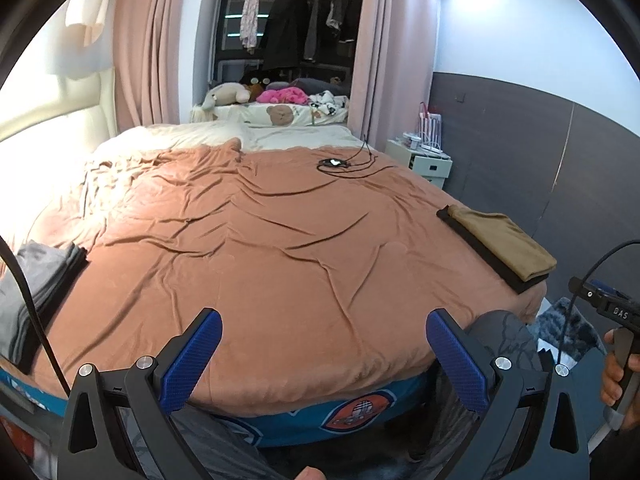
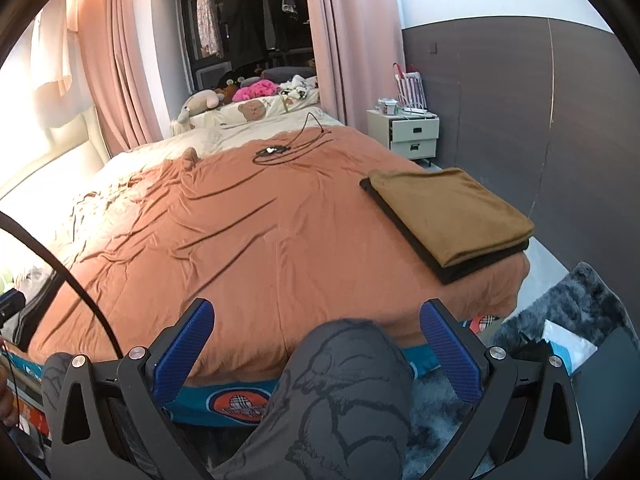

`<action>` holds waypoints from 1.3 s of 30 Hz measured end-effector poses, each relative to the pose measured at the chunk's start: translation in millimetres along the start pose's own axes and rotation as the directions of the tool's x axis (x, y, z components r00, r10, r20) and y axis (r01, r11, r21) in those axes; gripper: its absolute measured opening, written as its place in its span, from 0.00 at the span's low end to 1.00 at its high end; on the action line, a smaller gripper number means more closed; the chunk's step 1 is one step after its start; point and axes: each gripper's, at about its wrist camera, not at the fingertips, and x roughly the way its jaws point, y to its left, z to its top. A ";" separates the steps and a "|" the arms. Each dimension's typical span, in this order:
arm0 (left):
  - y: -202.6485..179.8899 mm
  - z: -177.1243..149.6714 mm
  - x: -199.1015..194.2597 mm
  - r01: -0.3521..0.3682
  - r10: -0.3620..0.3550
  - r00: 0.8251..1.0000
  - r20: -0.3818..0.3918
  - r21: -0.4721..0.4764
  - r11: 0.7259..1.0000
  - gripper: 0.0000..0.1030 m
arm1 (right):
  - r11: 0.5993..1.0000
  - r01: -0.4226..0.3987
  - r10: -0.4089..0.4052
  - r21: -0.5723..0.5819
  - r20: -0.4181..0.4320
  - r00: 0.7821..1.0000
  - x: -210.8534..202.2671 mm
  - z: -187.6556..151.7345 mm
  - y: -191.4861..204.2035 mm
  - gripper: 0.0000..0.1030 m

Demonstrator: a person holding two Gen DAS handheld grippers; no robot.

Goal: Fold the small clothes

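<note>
A folded stack, a tan garment (image 2: 452,212) on top of a black one (image 2: 476,266), lies at the bed's right edge; it also shows in the left wrist view (image 1: 504,240). A pile of grey and black clothes (image 1: 36,292) lies at the bed's left edge. My left gripper (image 1: 324,352) is open and empty, held over the bed's near edge. My right gripper (image 2: 316,344) is open and empty, above the person's knee (image 2: 344,368). The right gripper's handle and the hand on it show in the left wrist view (image 1: 616,344).
The bed has an orange-brown cover (image 1: 260,240), wrinkled. A black cable with a small device (image 1: 336,163) lies on its far part. Stuffed toys (image 1: 228,94) are at the head. A white nightstand (image 2: 404,132) stands to the right; a dark rug (image 2: 572,308) lies on the floor.
</note>
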 end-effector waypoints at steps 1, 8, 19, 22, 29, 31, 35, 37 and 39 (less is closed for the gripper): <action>-1.4 -0.5 -0.5 0.000 0.000 1.000 0.004 0.006 1.000 1.00 | 1.000 0.000 0.000 0.003 0.002 1.000 -0.4 -0.5 0.7 1.00; -6.3 -4.7 -2.7 0.010 -0.010 1.000 0.013 0.020 1.000 1.00 | 1.000 0.021 -0.021 0.008 0.016 1.000 -3.4 -5.7 7.0 1.00; -12.1 -4.7 -8.9 0.008 -0.009 0.999 0.033 0.026 1.000 1.00 | 1.000 0.008 -0.008 -0.007 0.033 0.999 -6.2 -13.7 9.5 1.00; -12.5 -4.4 -12.2 0.006 -0.007 0.999 0.041 0.024 1.000 1.00 | 1.000 0.005 -0.005 -0.004 0.040 0.999 -7.9 -13.0 7.6 1.00; -13.8 -5.7 -20.0 0.006 -0.007 0.998 0.055 0.023 1.000 1.00 | 1.000 0.006 -0.005 -0.013 0.055 0.998 -11.3 -15.2 7.5 1.00; -12.9 -6.3 -21.1 0.008 -0.010 0.998 0.057 0.021 1.000 1.00 | 1.000 0.006 -0.005 -0.013 0.057 0.998 -11.9 -15.6 6.9 1.00; -12.0 -6.9 -24.5 0.011 -0.012 0.998 0.063 0.018 1.000 1.00 | 1.000 0.003 -0.002 -0.015 0.059 0.998 -12.3 -15.8 5.0 1.00; -12.1 -7.0 -27.2 0.013 -0.015 0.998 0.068 0.017 1.000 1.00 | 1.000 0.002 -0.001 -0.017 0.061 0.998 -12.5 -15.1 3.3 1.00; -11.3 -6.9 -28.8 0.013 -0.014 0.997 0.070 0.017 1.000 1.00 | 1.000 0.001 0.000 -0.017 0.063 0.998 -12.9 -14.9 2.7 1.00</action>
